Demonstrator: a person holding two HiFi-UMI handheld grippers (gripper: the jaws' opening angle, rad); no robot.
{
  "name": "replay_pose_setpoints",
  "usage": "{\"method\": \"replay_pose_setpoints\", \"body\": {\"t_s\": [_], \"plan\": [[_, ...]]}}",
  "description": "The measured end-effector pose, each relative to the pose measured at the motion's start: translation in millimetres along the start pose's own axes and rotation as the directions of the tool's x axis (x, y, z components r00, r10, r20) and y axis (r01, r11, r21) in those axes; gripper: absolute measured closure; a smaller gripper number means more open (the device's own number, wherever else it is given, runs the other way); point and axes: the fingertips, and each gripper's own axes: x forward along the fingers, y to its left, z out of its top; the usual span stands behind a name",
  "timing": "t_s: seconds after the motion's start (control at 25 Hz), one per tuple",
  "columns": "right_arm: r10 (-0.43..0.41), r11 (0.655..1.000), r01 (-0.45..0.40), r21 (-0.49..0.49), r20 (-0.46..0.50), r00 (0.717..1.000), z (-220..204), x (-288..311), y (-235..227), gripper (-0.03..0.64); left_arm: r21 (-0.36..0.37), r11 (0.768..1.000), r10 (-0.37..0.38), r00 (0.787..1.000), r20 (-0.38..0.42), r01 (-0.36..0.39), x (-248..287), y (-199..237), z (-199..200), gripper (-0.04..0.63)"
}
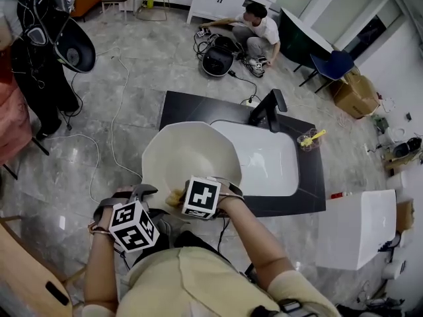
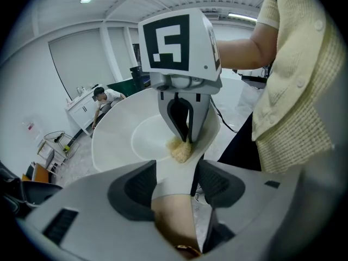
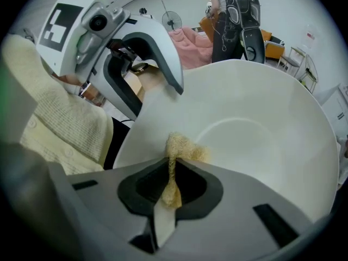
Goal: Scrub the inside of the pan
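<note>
cream knit top (image 1: 188, 277); grey left tongs (image 2: 175, 170), right tongs (image 3: 174, 163); black-and-white marker cubes (image 1: 133, 225).

I'm looking down at a black countertop (image 1: 192, 107) that stands on a grey marbled tile floor (image 1: 139, 65). A white sink basin (image 1: 268, 167) is set into it, with a black faucet (image 1: 267, 113) at the basin's far edge. Just right of the basin, a small clear container (image 1: 308, 140) holding something yellow sits on the counter. White cables (image 1: 117, 114) trail across the floor, and cardboard boxes (image 1: 355, 94) stand further off.
</note>
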Motion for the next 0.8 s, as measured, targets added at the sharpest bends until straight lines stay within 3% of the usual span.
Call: {"method": "replay_pose_setpoints", "body": {"t_s": [0.64, 0.8], "plan": [[0.055, 0.998, -0.056, 0.003, 0.161, 0.985, 4.4, -24.4, 23.7, 0.569, 0.006, 1.0, -0.003, 1.0, 0.016, 0.003, -2.9, 0.0, -0.1, 0.35], [0.035, 0.999, -0.042, 0.03, 0.214, 0.976, 4.5, -32.7, 20.0, 0.569, -0.01, 1.0, -0.008, 0.999, 0.044, 0.008, -9.3, 3.2, 0.1, 0.35]]}}
